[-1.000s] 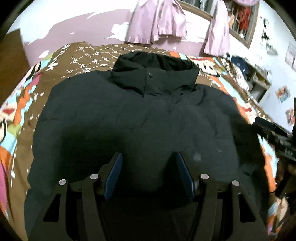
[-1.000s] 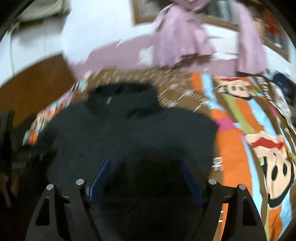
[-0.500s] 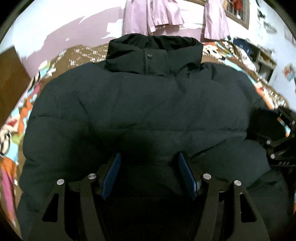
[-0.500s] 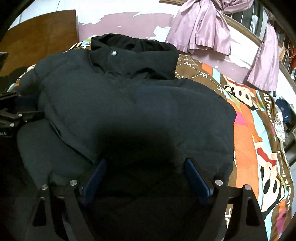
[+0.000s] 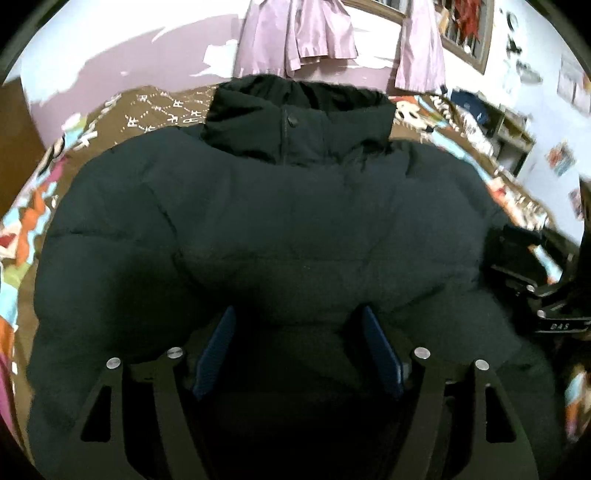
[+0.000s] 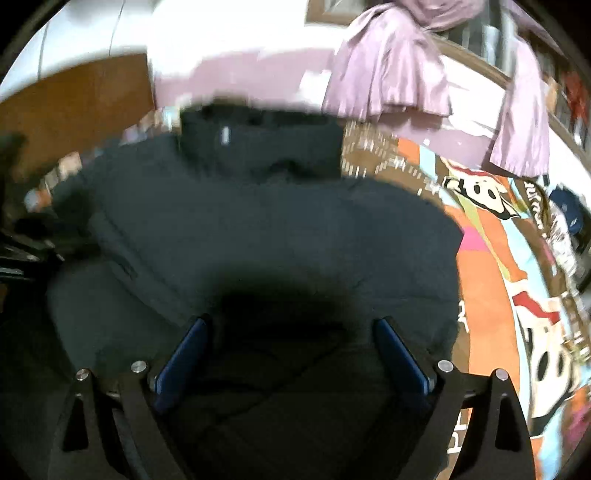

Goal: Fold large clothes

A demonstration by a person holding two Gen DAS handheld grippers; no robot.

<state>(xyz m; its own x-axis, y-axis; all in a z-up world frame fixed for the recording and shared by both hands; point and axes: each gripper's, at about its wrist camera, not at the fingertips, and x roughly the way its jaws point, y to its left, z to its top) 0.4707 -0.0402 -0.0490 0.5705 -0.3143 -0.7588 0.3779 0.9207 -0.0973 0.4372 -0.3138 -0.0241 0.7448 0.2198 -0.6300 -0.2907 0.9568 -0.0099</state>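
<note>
A large black puffer jacket lies front up on the bed, collar at the far end. It also fills the right wrist view. My left gripper is open, its blue pads spread just over the jacket's lower part. My right gripper is open too, low over the jacket's right lower part. The right gripper shows at the right edge of the left wrist view. The lower hem is hidden under my grippers.
The bed has a colourful cartoon bedspread bare to the right of the jacket. Pink curtains hang on the far wall. A cluttered shelf stands at the right. A wooden board stands at the left.
Both grippers have come lower and closer over the jacket, then eased back a little. Both stay open. The jacket has not visibly moved.
</note>
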